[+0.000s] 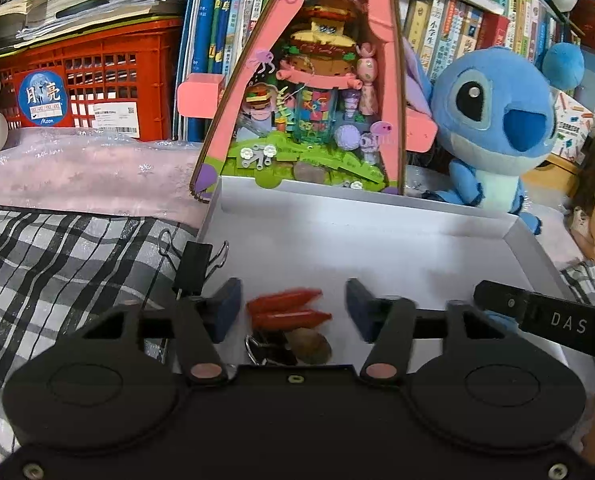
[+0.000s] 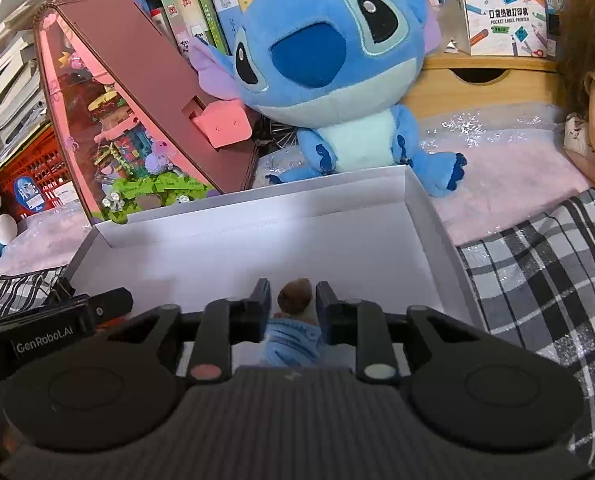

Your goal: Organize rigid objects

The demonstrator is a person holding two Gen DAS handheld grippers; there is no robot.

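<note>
Currently both grippers sit over the near end of the white cardboard box [image 1: 377,240], which rests on the plaid cloth [image 1: 57,248] with a pink sheet [image 1: 77,168] behind it.

Left gripper [image 1: 293,304]: fingers spread wide, nothing between them. Under the gap, on the box floor: two red sausage-shaped toys [image 1: 287,308] side by side and touching, a small brown rounded piece [image 1: 311,346] just nearer the camera, and a dark binder clip [image 1: 263,350] touching that piece. Another black binder clip [image 1: 193,268] is clamped on the box's left wall, just beyond the left finger. The right gripper's black arm pokes in at the right edge of this view.

Right gripper [image 2: 293,308]: fingers closed onto a small doll figure [image 2: 293,320], brown head at the fingertips, light-blue clothing toward the camera. It's held over the near part of the box; can't tell if it touches the floor.

Behind the box: pink triangular display case with a brick-built diorama [image 1: 309,92], touching the far wall. Blue Stitch plush [image 2: 329,72] beside it at the far right corner. Red plastic crate [image 1: 89,76] with books stacked on top at far left, bookshelf [image 1: 457,20] behind, long-haired doll [image 2: 589,80] at far right on the pink sheet.
</note>
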